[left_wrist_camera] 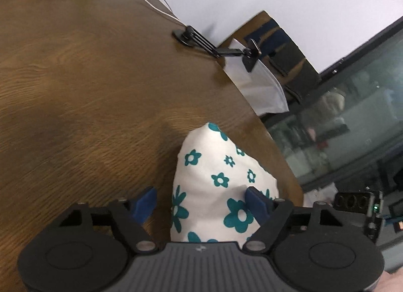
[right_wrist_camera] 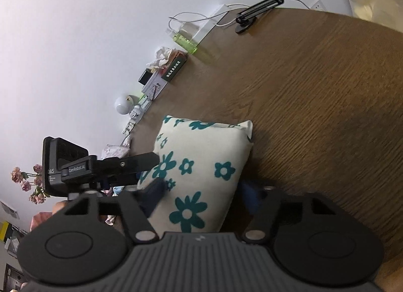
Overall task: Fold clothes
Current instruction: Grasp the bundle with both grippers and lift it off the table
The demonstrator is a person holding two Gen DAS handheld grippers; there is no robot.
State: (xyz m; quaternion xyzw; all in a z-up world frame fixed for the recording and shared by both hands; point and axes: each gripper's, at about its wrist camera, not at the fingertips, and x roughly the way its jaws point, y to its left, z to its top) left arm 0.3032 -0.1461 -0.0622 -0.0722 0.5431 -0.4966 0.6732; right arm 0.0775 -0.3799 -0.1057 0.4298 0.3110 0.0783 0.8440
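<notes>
the floral garment (left_wrist_camera: 214,178), white fabric printed with teal flowers, sits bunched into a compact, puffy bundle on the wooden table (left_wrist_camera: 88,90), close to the table's edge in the left wrist view. the left gripper (left_wrist_camera: 204,201) is spread wide: its blue pads (left_wrist_camera: 144,203) stand well apart, with the bundle between them. one pad touches the cloth on the side nearer the table edge; the other stands clear of the fabric, with bare wood showing in the gap. the right gripper (right_wrist_camera: 201,196) is also spread, its fingers flanking the same bundle (right_wrist_camera: 201,166); both fingers are blurred, one lies against the fabric and the other sits at the opposite edge, where contact cannot be determined. in the right wrist view the left gripper's body (right_wrist_camera: 100,166) reaches in from the side, its tip meeting the bundle. a black clamp arm (left_wrist_camera: 214,45) is fixed at the far table edge, with a white cable (left_wrist_camera: 151,2) trailing beside it. a green transparent container (right_wrist_camera: 185,42) and a dark box with white lettering (right_wrist_camera: 175,67) stand along the wall side of the table.
</notes>
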